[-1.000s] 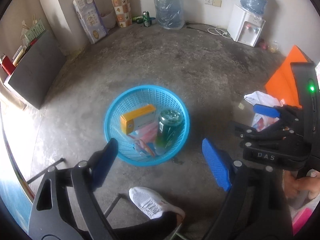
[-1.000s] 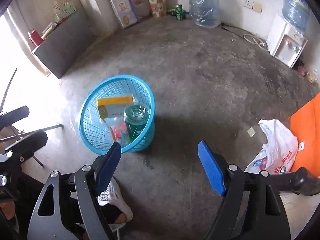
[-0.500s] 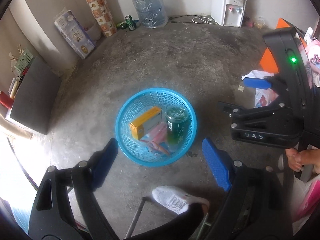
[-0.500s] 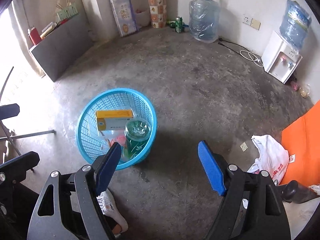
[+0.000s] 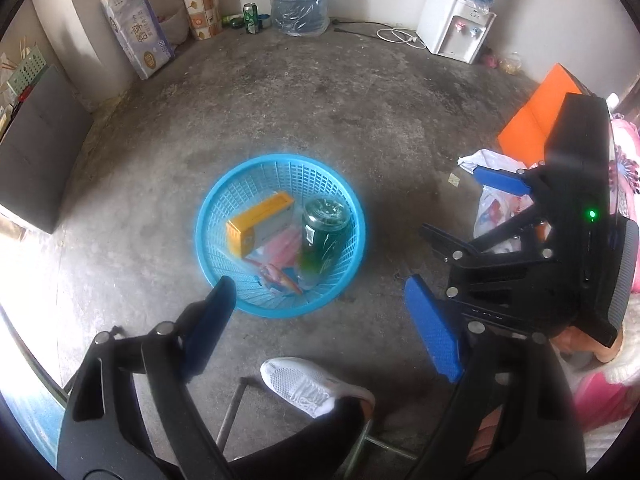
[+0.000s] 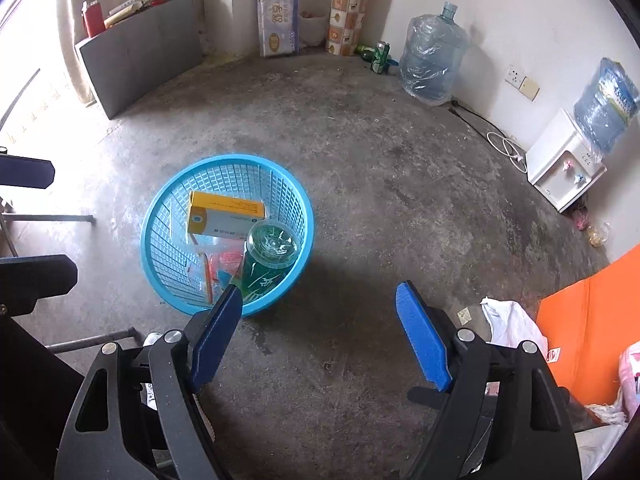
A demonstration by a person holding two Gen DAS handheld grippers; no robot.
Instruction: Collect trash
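Note:
A blue plastic basket (image 5: pixel 224 204) (image 6: pixel 276 176) stands on the concrete floor. In it lie a yellow and white box (image 5: pixel 260 222) (image 6: pixel 226 214), a green plastic bottle (image 5: pixel 322 236) (image 6: pixel 268 256) and a clear bag with red print (image 5: pixel 276 260) (image 6: pixel 218 264). My left gripper (image 5: pixel 316 292) is open and empty, held above the floor just in front of the basket. My right gripper (image 6: pixel 318 300) is open and empty, held above the floor to the right of the basket; it also shows at the right in the left wrist view (image 5: pixel 500 178).
A white plastic bag (image 6: pixel 514 328) (image 5: pixel 494 208) lies on the floor beside an orange mat (image 6: pixel 592 320). A water dispenser (image 6: pixel 564 164), a large water jug (image 6: pixel 432 64) and a green can (image 6: pixel 380 56) stand by the wall. A white shoe (image 5: pixel 308 386) and metal stool legs (image 6: pixel 92 338) are close below.
Both grippers have risen and tilted, so the basket sits further from the fingers and more of the far wall shows. Both stayed open. The basket's contents have not moved.

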